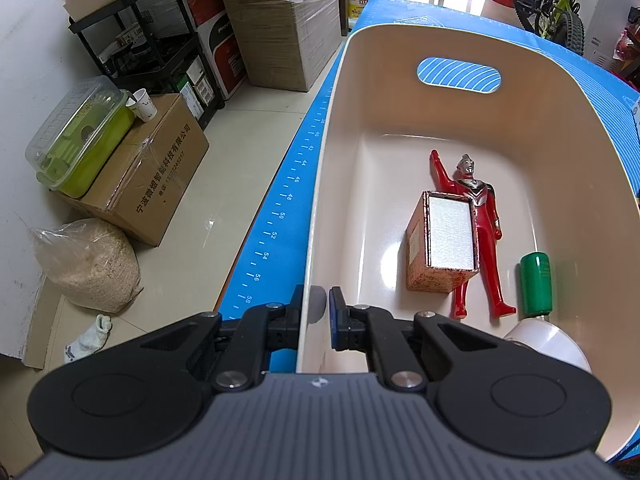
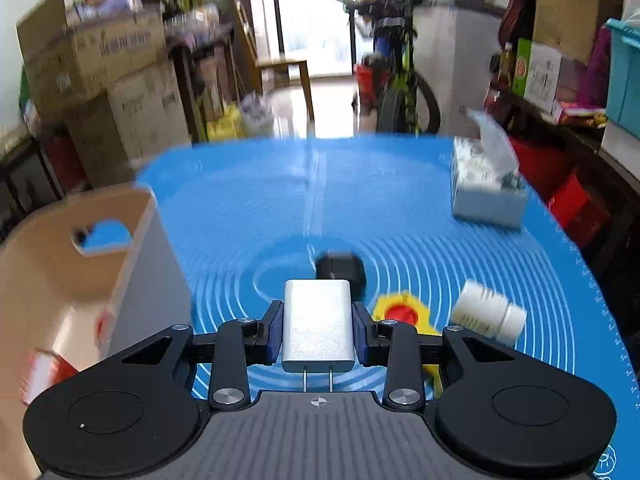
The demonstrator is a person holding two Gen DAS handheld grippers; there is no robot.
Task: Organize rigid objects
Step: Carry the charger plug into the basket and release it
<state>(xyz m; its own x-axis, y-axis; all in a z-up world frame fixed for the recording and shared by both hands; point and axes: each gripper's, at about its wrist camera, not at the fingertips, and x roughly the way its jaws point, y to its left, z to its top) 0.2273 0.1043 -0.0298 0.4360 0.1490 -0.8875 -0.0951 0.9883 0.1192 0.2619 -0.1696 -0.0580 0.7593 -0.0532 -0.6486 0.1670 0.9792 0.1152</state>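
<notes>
My left gripper (image 1: pixel 316 306) is shut on the near left rim of the beige bin (image 1: pixel 480 92); one finger is outside the wall, one inside. In the bin lie a red hero figure (image 1: pixel 486 232), a small patterned box (image 1: pixel 442 246) leaning on it, a green cylinder (image 1: pixel 536 284) and a roll of tape (image 1: pixel 548 342). My right gripper (image 2: pixel 318 330) is shut on a silver plug adapter (image 2: pixel 318 326), prongs toward the camera, held above the blue mat (image 2: pixel 360 200). The bin (image 2: pixel 52 264) stands to its left. A black object (image 2: pixel 342 270), a yellow and red toy (image 2: pixel 402 312) and a white bottle (image 2: pixel 486 312) lie on the mat.
A tissue box (image 2: pixel 486 184) stands at the mat's far right. Beside the table on the floor are cardboard boxes (image 1: pixel 136 184), a green lidded container (image 1: pixel 80 136), a bag of grain (image 1: pixel 90 264) and a black rack (image 1: pixel 152 40). A bicycle (image 2: pixel 400 92) stands behind the table.
</notes>
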